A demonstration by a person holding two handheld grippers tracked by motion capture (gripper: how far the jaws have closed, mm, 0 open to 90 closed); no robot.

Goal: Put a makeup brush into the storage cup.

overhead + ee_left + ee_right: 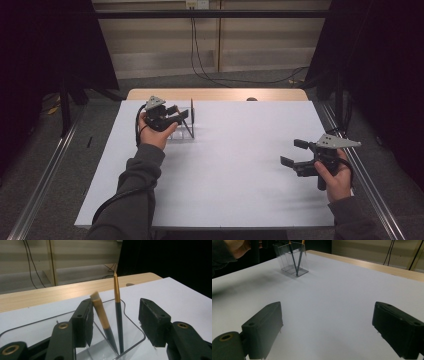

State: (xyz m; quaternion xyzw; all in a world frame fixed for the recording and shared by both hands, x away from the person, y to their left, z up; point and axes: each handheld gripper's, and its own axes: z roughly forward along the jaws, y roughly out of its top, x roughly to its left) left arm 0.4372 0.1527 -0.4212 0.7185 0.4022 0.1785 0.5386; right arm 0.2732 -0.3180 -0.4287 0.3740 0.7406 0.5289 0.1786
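1. The left gripper [181, 114] hovers over the clear box [182, 131] at the far left of the table [240, 150]; its jaws are parted and grasp nothing.
2. Two brushes [117, 312] stand tilted inside the box, between the jaws; one leans beside the left pad, though contact cannot be told.
3. The right gripper [294, 152] is at the near right, jaws released and empty.

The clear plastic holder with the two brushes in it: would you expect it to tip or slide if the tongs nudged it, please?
The clear square plastic holder looks thin-walled and probably light, so it may slide easily on the smooth white table. The two dark-handled, gold-banded brushes lean well above its rim, so a push up high could likely tip it.
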